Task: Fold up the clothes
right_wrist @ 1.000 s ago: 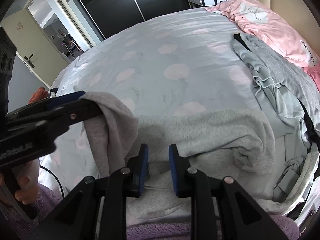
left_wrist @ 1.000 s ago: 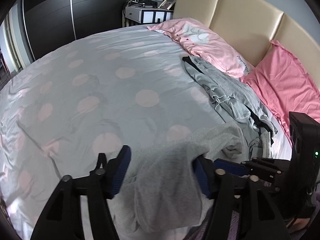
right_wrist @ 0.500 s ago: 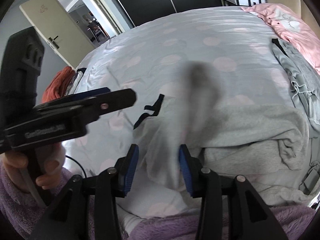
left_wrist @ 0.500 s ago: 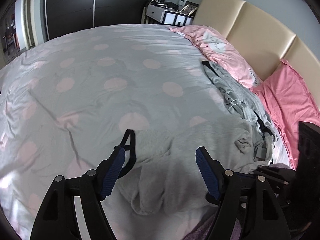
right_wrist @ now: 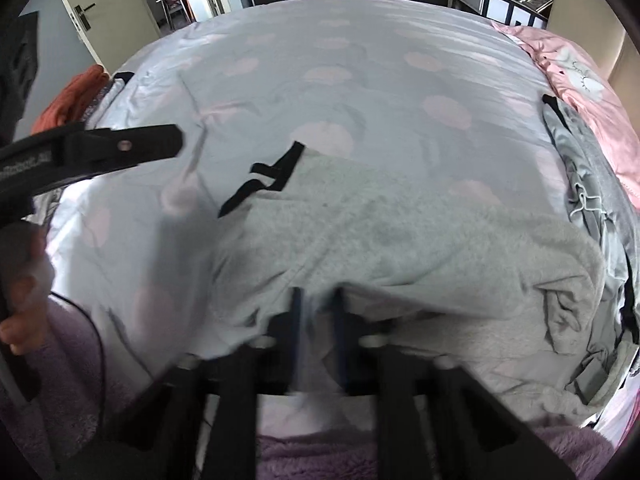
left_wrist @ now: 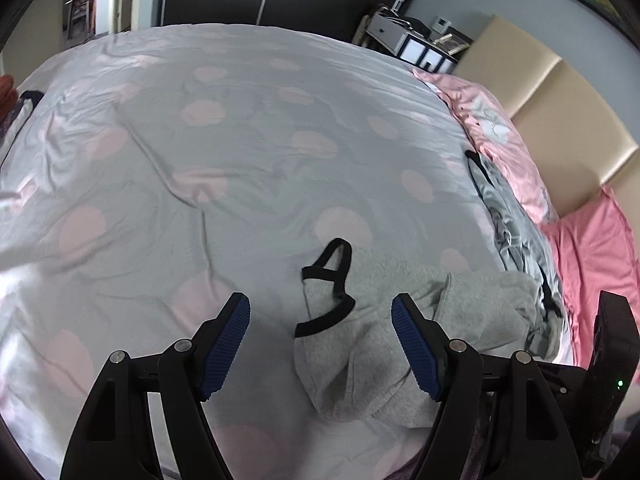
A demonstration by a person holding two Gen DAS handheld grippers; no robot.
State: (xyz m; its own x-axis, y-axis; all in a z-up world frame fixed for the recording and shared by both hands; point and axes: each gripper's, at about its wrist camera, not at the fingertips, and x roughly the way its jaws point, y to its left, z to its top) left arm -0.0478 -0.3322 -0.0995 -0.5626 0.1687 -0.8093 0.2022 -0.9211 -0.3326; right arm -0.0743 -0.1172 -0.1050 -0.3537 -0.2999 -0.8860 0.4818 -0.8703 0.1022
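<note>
A grey fleece garment [left_wrist: 372, 344] with black trim [left_wrist: 328, 276] lies spread on the spotted bed cover. My left gripper [left_wrist: 322, 326] hovers just above its trimmed end, open wide, with nothing between the blue pads [left_wrist: 228, 344]. In the right wrist view the same garment [right_wrist: 400, 232] stretches across the bed, its folds drawing in toward my right gripper [right_wrist: 318, 320]. That gripper is blurred by motion, its fingers close together on the garment's near edge. The left gripper's finger [right_wrist: 120, 148] reaches in from the left there, held by a hand [right_wrist: 24, 280].
A heap of other grey clothes [left_wrist: 516, 240] lies along the pink pillows [left_wrist: 496, 136] by the beige headboard [left_wrist: 560, 92]. Orange cloth [right_wrist: 68, 96] sits at the bed's left edge. A nightstand [left_wrist: 408, 40], dark wardrobe and open door stand beyond the bed.
The left gripper let go of the garment's trimmed end, which dropped flat on the bed, and drew back open. The right gripper's fingers widened, then narrowed on the near edge.
</note>
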